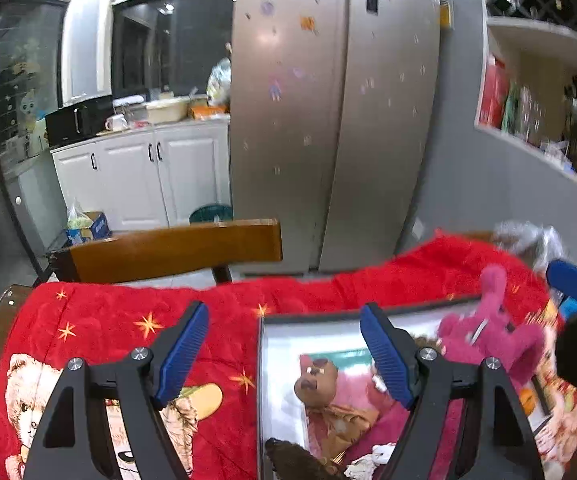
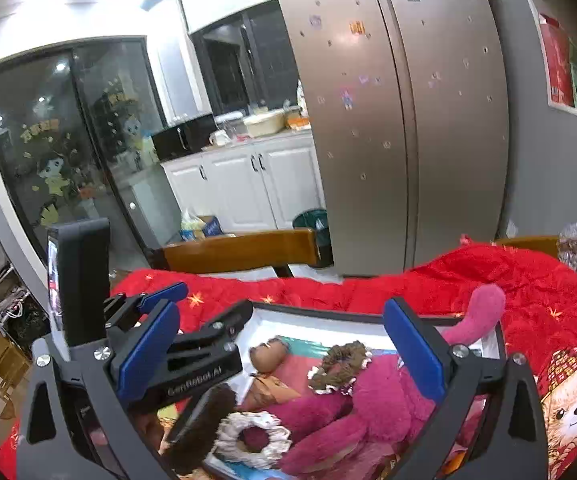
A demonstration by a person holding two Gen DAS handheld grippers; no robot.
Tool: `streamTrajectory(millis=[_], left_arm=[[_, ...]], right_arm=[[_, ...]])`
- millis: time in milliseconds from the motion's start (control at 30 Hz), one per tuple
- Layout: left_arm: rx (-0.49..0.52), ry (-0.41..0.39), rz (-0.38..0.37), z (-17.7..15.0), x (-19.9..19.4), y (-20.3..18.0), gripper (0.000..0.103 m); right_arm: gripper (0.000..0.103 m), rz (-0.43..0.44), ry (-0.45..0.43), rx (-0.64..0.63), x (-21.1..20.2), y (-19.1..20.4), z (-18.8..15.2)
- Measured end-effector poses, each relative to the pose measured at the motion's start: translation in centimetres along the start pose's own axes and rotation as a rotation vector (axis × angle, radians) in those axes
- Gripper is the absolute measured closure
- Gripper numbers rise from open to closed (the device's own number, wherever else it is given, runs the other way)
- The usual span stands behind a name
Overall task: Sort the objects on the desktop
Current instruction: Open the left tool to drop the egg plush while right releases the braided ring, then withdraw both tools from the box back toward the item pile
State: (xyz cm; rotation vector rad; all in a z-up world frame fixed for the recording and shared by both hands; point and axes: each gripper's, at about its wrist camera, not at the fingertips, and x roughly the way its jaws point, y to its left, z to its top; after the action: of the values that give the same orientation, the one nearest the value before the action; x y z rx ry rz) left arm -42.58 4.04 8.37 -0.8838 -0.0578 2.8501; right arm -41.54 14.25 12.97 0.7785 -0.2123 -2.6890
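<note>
Left tool (image 1: 284,354): released, straddling the tray's left rim (image 1: 262,360). Right tool (image 2: 284,354): released, above the pink plush (image 2: 372,404) lying in the tray. Red cloth (image 1: 128,312) covers the table; chair (image 1: 176,248) and fridge (image 1: 328,120) stand beyond its far edge.

L gripper (image 1: 284,354), black w/ blue ribbed pads, jaws spread wide over red star-print blanket (image 1: 128,312) & grey-rimmed shallow tray (image 1: 266,360). Brown-headed doll (image 1: 316,380) lies in tray; pink plush toy (image 1: 492,336) at tray's far R edge.
</note>
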Motion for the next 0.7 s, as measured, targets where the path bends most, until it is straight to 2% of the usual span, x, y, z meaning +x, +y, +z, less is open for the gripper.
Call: streamTrajectory(millis=[133, 333, 400, 533, 633, 700], left_arm=[[-0.111, -0.063, -0.055, 1.0, -3.2, 2.1, 0.021], [-0.269, -0.170, -0.116, 0.5, -11.0, 5.6, 0.019], [-0.274, -0.186, -0.116, -0.1, -14.0, 6.6, 0.019], [-0.215, -0.204, -0.047, -2.9, -19.8, 7.6, 0.015], [-0.160, -0.199, -0.039, -6.0, -23.1, 7.7, 0.012], [-0.142, -0.183, -0.039, -8.3, -24.4, 7.7, 0.005]], right_arm=[[0.000, 0.035, -0.058, 0.003, -3.2, 1.0, 1.4], [0.000, 0.059, -0.173, -0.028, -11.7, 3.2, 1.3], [0.000, 0.043, -0.201, -0.044, -15.1, 3.8, 0.6], [0.000, 0.004, -0.232, -0.070, -21.6, 4.0, -1.8], [0.000, -0.029, -0.254, -0.080, -26.2, 3.7, -4.6], [0.000, -0.060, -0.264, -0.093, -28.8, 3.7, -7.2]])
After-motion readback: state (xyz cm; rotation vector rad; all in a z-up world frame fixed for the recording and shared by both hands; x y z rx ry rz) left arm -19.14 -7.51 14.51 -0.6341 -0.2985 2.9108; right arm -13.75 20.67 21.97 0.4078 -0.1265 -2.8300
